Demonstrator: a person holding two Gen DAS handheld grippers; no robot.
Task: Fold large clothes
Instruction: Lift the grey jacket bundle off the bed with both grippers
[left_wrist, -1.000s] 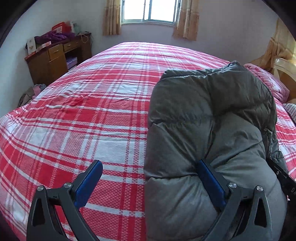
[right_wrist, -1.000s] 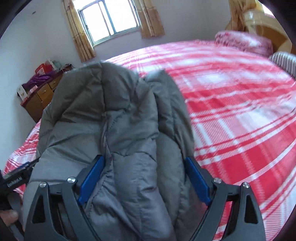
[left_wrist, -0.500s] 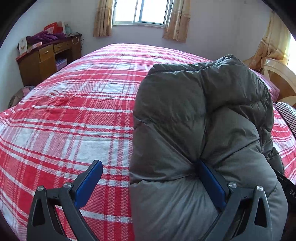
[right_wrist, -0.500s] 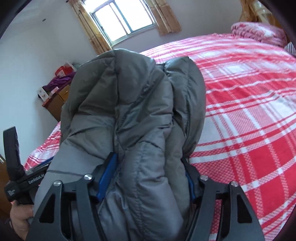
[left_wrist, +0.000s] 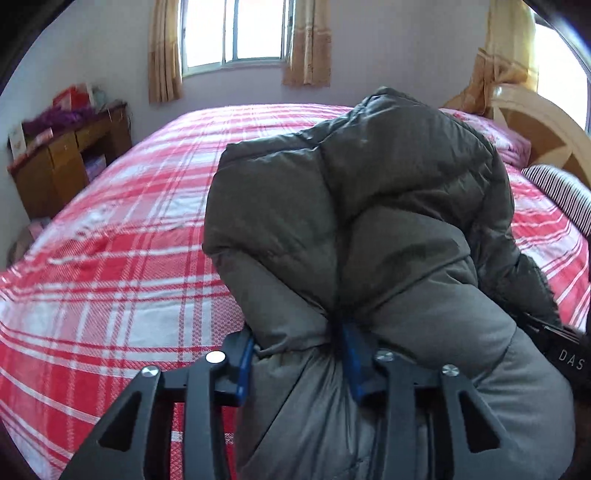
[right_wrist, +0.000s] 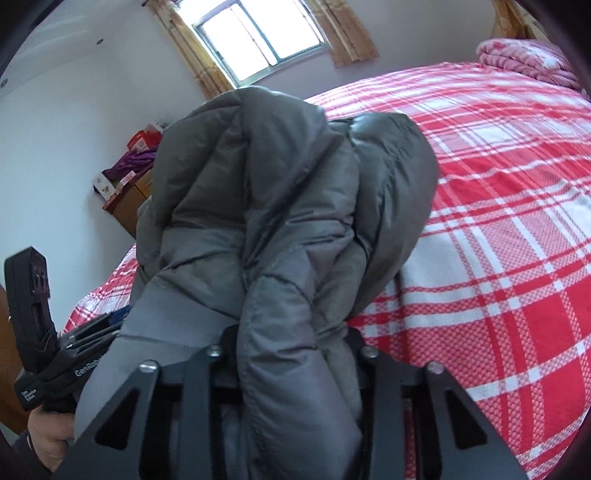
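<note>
A second ago both sets of jaws stood wide. Now the left hand-held gripper (left_wrist: 295, 358) is closing on a bunched fold of the grey down jacket (left_wrist: 369, 206), and the right hand-held gripper (right_wrist: 291, 354) on another. The jacket lies on the near edge of the plaid bed (left_wrist: 122, 258), so a lift looks ready.

Puffy grey jacket (left_wrist: 369, 229) looks like smooth quilted nylon, slight sheen. Under it, the bedsheet (left_wrist: 110, 258) is matt woven checked cotton. Left gripper (left_wrist: 295, 354): matt black plastic, blue pads, shiny screws.
</note>
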